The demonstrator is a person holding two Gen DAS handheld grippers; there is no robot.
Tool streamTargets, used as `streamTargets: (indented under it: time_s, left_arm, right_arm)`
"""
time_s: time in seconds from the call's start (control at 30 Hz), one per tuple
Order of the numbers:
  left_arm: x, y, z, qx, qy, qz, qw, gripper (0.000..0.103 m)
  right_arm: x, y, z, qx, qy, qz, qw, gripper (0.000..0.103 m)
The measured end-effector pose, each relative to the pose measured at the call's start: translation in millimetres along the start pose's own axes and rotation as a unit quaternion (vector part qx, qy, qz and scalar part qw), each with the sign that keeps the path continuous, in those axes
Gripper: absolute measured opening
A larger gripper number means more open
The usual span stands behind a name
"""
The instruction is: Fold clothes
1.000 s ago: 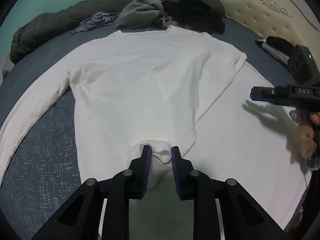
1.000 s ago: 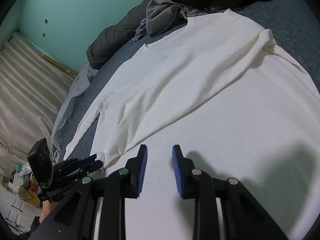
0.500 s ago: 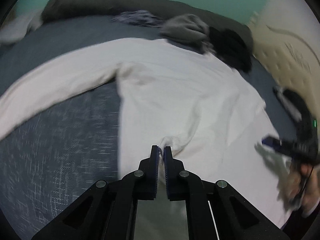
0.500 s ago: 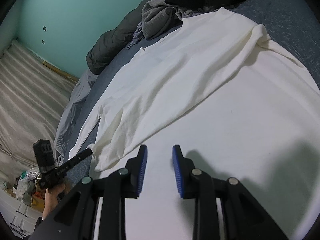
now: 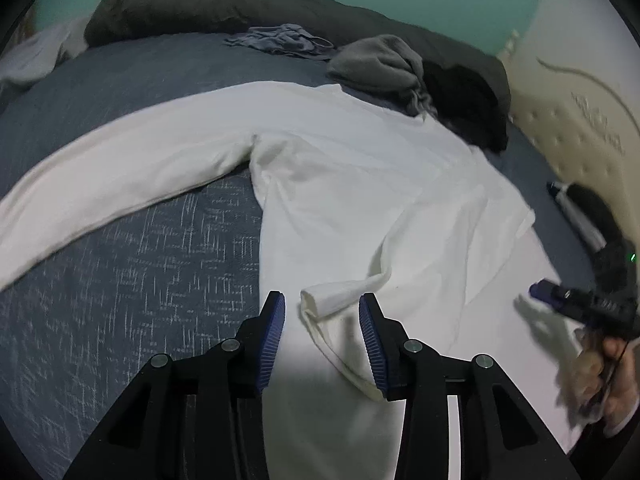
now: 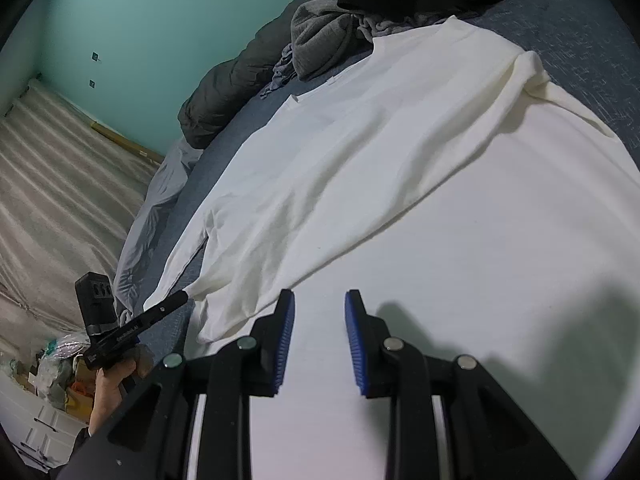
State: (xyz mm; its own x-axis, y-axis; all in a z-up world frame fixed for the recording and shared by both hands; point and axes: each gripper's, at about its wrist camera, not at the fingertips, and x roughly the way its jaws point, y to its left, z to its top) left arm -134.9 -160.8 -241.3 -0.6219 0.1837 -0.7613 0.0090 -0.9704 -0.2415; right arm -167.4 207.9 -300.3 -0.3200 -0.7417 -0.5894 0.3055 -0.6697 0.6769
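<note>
A white long-sleeved shirt point(image 5: 360, 184) lies spread on the blue bed cover point(image 5: 140, 280). One sleeve point(image 5: 120, 176) stretches out to the left. The other sleeve is folded back across the body, and its cuff point(image 5: 332, 300) rests between the fingers of my left gripper point(image 5: 321, 298). Those jaws are opening and the pads stand clear of the cuff. My right gripper point(image 6: 320, 300) hovers open over flat white fabric point(image 6: 460, 280) with nothing between its fingers. In the left wrist view the right gripper point(image 5: 540, 291) shows at the right edge. The left gripper point(image 6: 180, 298) shows in the right wrist view, held by a hand point(image 6: 114, 376).
A grey garment point(image 5: 380, 64) and a black one point(image 5: 468, 108) are piled at the head of the bed, next to a small bluish garment point(image 5: 280, 38). A dark rolled duvet point(image 5: 200, 4) lines the far edge. A cream headboard point(image 5: 580, 128) stands at the right. Clutter point(image 6: 60, 372) sits on the floor.
My left gripper pinched the cuff shut, carried it across the shirt, then parted its jaws; the cuff now lies loose on the shirt. The right gripper has stayed put.
</note>
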Motion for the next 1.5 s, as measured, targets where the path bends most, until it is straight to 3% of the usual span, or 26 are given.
streamTargets:
  time_s: [0.17,0.2,0.23,0.27,0.43,0.53,0.67,0.87,0.97,1.2,1.5]
  left_arm:
    - [6.5,-4.1,4.0,0.024,0.003,-0.004,0.9997,0.041]
    - [9.0,-4.8,6.5,0.027,0.005,-0.008,0.9996,0.039]
    - [11.5,-6.6,9.3,0.030,0.005,-0.010,0.9995,0.025]
    - [12.1,-8.0,10.4,0.033,0.004,-0.012,0.9994,0.019]
    - [6.1,-2.2,11.5,0.017,-0.009,-0.024,0.9995,0.009]
    - [-0.8,15.8,14.2,-0.023,-0.023,-0.027,0.9991,0.008]
    - [7.4,35.9,15.0,-0.071,-0.012,-0.040,0.9966,0.008]
    - [18.6,47.1,15.0,-0.097,0.002,-0.031,0.9948,0.012]
    - [8.6,47.8,16.7,-0.100,-0.003,-0.023,0.9947,0.023]
    - [-13.8,16.0,-5.9,-0.059,0.014,-0.035,0.9976,0.025]
    - [-1.3,-15.4,-40.9,0.017,0.067,0.029,0.9972,0.025]
  right_arm:
    - [-0.5,-1.8,0.4,0.004,-0.001,0.001,1.000,0.026]
    - [-0.1,-2.0,0.3,0.004,-0.001,0.001,1.000,0.026]
    - [0.0,-2.4,0.1,0.004,0.000,0.001,1.000,0.026]
    - [-0.1,-2.9,-0.3,0.004,0.000,0.000,1.000,0.026]
    - [1.0,-6.2,0.7,0.008,0.001,-0.001,1.000,0.026]
    - [1.0,-6.2,0.3,0.008,0.001,0.000,1.000,0.026]
    - [2.9,-5.5,-0.4,0.007,0.003,0.000,1.000,0.026]
    - [2.4,-7.2,-0.3,0.012,0.000,-0.003,1.000,0.026]
    - [1.7,-6.4,-0.3,0.013,-0.001,0.001,1.000,0.026]
    - [-1.8,-2.6,-0.5,0.015,-0.004,0.016,1.000,0.026]
    - [-11.1,-8.1,1.3,0.030,-0.011,0.010,0.999,0.026]
